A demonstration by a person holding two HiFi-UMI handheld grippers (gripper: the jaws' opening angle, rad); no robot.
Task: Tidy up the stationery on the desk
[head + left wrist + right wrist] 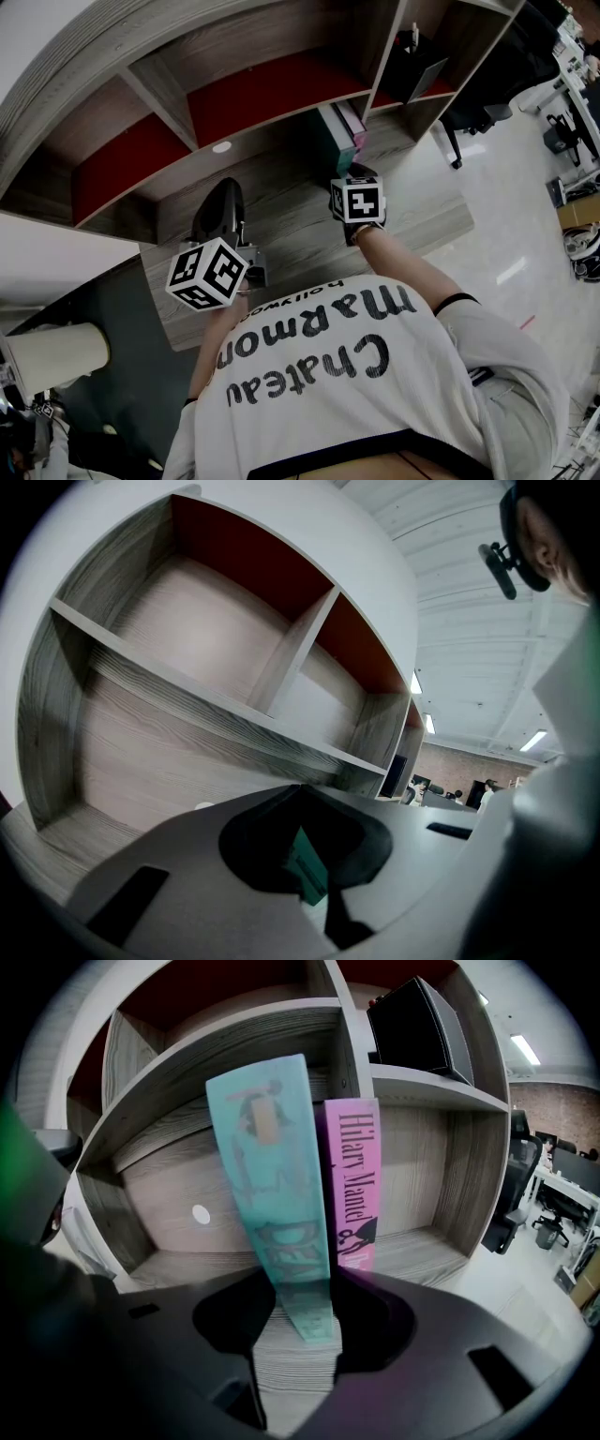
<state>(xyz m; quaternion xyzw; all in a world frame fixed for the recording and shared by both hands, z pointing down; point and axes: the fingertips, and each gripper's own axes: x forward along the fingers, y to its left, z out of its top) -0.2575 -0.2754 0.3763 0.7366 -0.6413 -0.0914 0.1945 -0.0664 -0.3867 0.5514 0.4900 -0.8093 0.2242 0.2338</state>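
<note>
A teal book [281, 1204] stands on the wooden desk [291, 1358], leaning a little, beside an upright pink book [354, 1185], in front of the shelf unit. My right gripper [298, 1354] is open, its jaws either side of the teal book's lower end, with a gap showing on the left side. In the head view the right gripper [352, 171] reaches to the teal book [331, 141] and pink book [352, 125]. My left gripper [222, 195] rests over the desk to the left, shut and empty. In its own view the left gripper [328, 897] shows only a thin slit, with a bit of teal [305, 864] beyond.
The shelf unit [234, 94] has red back panels and bare compartments. A black box [417, 1021] sits in an upper right compartment. A white round dot [221, 147] marks the desk's back. An office chair [473, 117] stands right of the desk, a white cylinder [56, 356] at far left.
</note>
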